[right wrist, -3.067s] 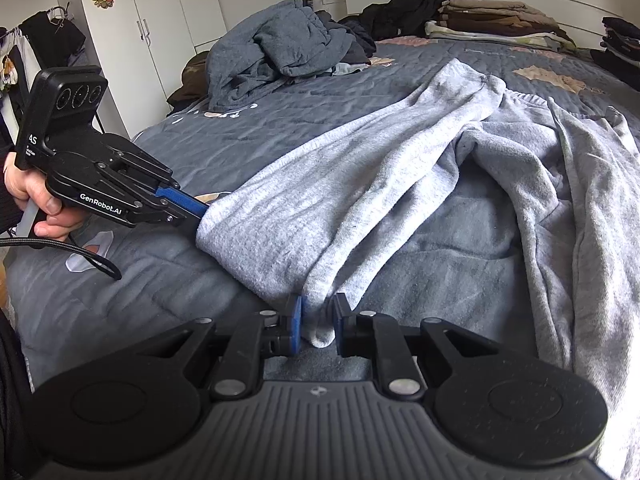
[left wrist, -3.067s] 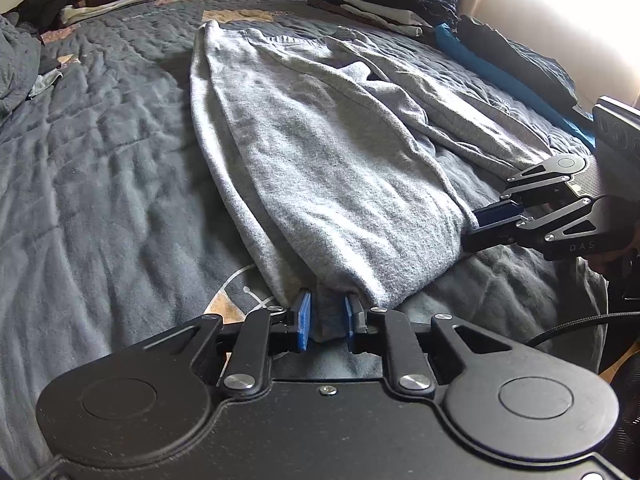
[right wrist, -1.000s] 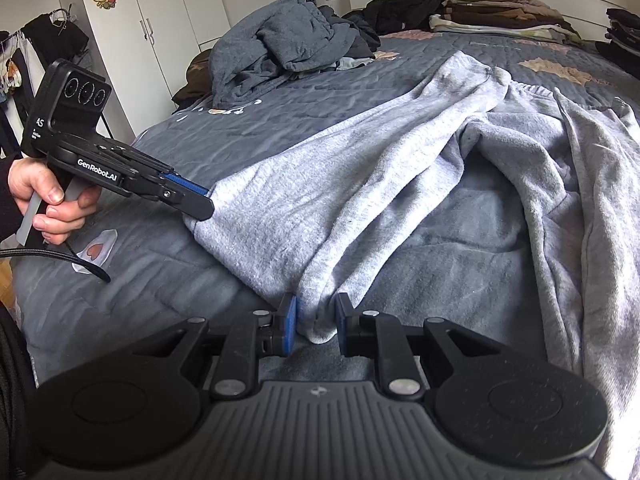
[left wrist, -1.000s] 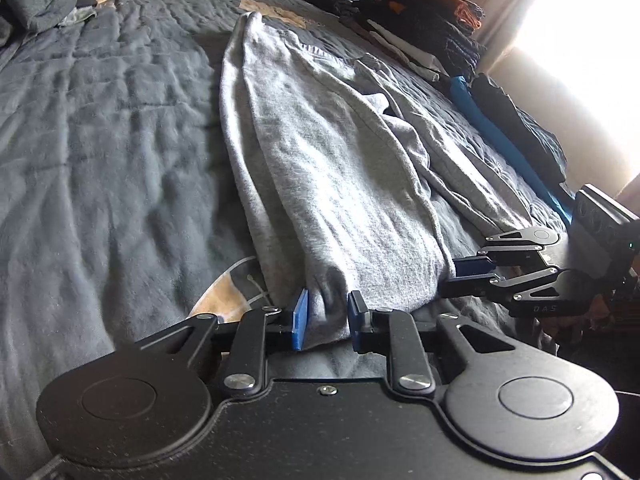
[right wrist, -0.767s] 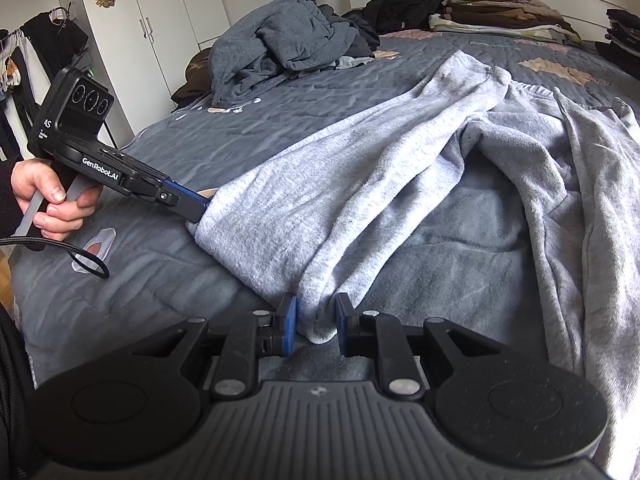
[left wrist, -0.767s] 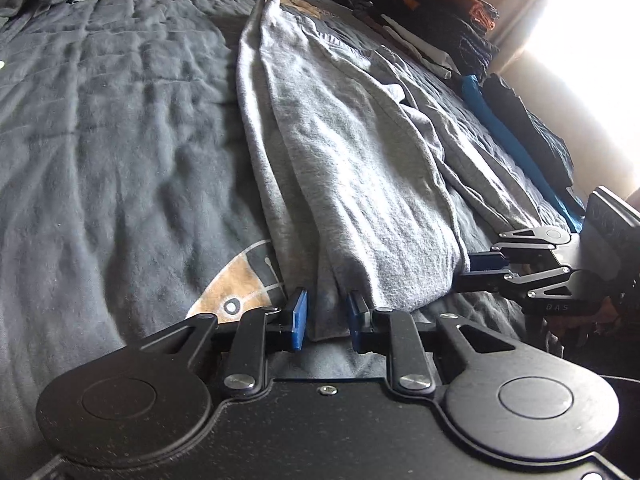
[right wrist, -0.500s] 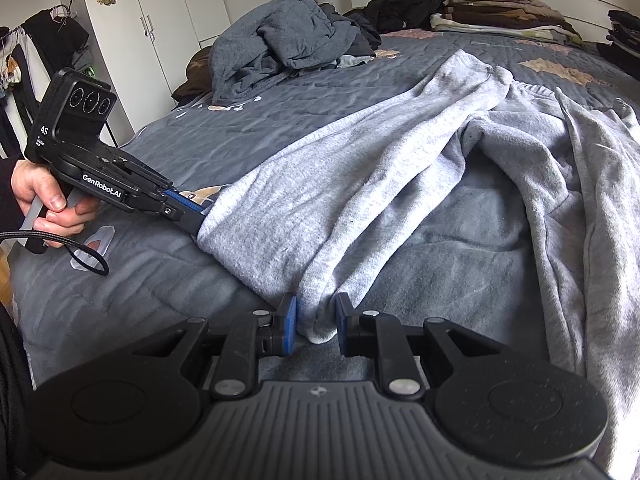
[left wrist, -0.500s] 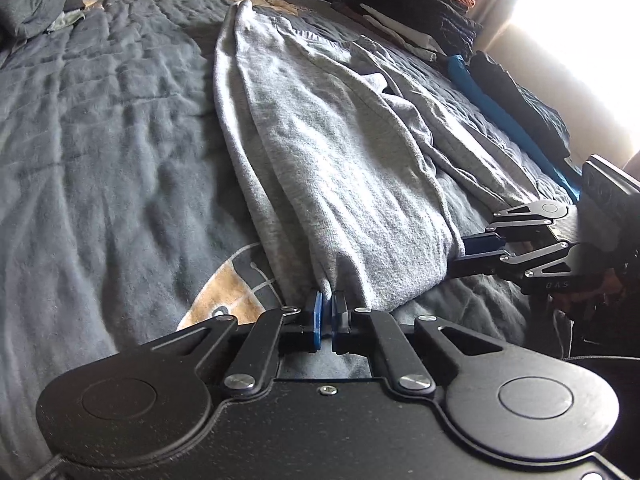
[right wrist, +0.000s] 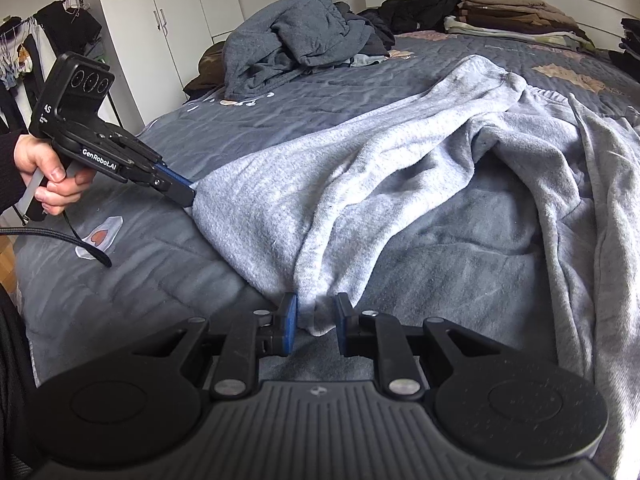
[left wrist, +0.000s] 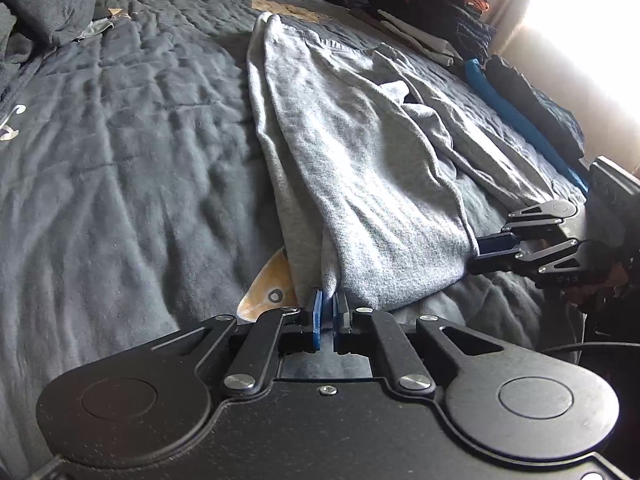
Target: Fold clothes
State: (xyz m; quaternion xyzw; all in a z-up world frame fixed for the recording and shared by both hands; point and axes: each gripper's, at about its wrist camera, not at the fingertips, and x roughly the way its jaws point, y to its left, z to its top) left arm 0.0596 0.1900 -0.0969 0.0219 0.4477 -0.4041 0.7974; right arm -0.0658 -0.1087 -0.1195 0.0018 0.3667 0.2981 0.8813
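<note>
One grey sweatpants [left wrist: 360,168] spread lengthwise on dark quilted bed [left wrist: 120,160]. Two grippers at near hem: left gripper [left wrist: 329,312] pinched tight on one corner; right gripper [right wrist: 316,316] parted, fabric fold between pads, not clamped. One hand [right wrist: 44,172] visible. Folded stacks [right wrist: 512,16] at headboard.

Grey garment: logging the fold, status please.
Left gripper shut on garment hem. Right gripper open, hem corner between its fingers. Garment flat on bed. Nothing in the way.
</note>
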